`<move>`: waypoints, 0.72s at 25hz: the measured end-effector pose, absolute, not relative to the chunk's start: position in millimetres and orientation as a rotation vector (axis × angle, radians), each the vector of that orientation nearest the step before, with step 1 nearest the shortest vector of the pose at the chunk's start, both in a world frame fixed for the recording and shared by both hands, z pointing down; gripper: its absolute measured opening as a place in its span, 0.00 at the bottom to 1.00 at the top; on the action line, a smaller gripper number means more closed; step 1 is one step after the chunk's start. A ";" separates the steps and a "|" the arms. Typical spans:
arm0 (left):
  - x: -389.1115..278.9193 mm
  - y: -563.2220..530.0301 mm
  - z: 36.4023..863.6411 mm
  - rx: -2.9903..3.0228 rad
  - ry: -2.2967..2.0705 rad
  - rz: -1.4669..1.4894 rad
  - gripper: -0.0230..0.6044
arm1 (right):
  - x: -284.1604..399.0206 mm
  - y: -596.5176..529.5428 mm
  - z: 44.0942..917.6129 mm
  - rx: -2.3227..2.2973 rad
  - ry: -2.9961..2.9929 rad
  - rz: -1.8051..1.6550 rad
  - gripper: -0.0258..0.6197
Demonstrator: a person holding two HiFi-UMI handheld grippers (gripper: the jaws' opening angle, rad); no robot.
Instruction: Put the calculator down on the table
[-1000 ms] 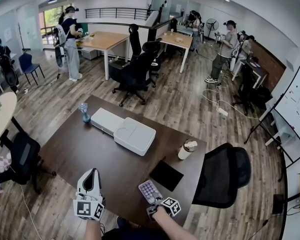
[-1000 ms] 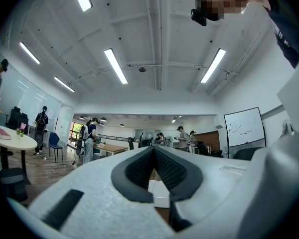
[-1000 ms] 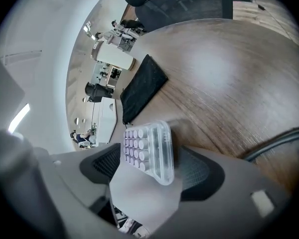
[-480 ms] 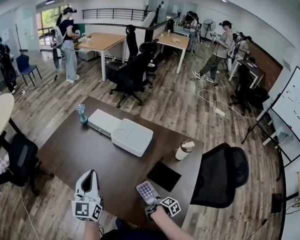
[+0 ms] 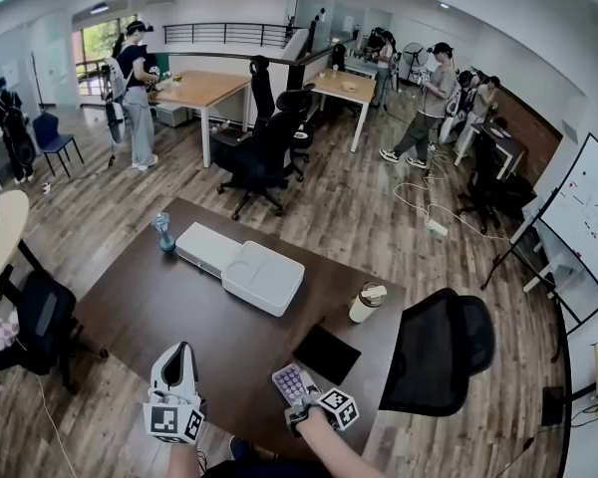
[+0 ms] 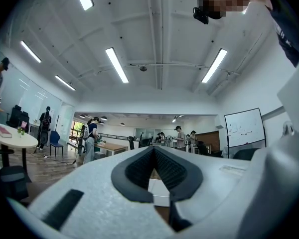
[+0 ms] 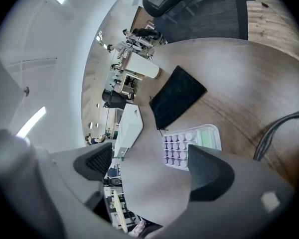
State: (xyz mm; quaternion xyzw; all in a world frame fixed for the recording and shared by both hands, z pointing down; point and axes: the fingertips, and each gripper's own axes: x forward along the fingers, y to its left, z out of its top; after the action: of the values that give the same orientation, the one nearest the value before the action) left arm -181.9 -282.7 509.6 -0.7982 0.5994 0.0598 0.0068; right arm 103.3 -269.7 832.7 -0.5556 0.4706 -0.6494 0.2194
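R gripper (image 7: 152, 166): jaws just opened wide, nothing btwn, hovering over near end of calculator (image 7: 189, 142). It lies flat on table (image 7: 249, 83), beside black mat (image 7: 177, 96). L gripper (image 6: 153, 151) closed, empty, left of calculator.

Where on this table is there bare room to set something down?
The widest bare stretch of table lies between the white case and the left tool. The near right corner is crowded: calculator, black pad and cup.
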 end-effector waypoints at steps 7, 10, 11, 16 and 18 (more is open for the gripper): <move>-181.4 -280.3 509.7 -2.492 1.875 0.182 0.03 | 103.6 -298.7 785.0 -1.315 1.373 -1.595 0.78; -182.3 -280.3 511.3 -2.493 1.876 0.176 0.03 | 99.3 -307.5 762.0 -1.216 1.394 -1.534 0.75; -182.4 -280.2 511.6 -2.494 1.875 0.173 0.03 | 97.3 -309.7 752.4 -1.185 1.402 -1.514 0.75; -179.9 -278.4 511.0 -2.501 1.865 0.161 0.03 | 92.3 -321.2 695.5 -1.058 1.438 -1.411 0.75; -178.6 -277.7 511.9 -2.503 1.865 0.163 0.03 | 90.8 -323.9 674.0 -1.006 1.443 -1.381 0.75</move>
State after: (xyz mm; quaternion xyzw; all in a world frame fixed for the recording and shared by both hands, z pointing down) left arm -178.6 -277.7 511.9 -0.8007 0.5967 0.0522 0.0080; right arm 90.8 -323.9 674.0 -0.4045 0.5802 -0.5552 0.4376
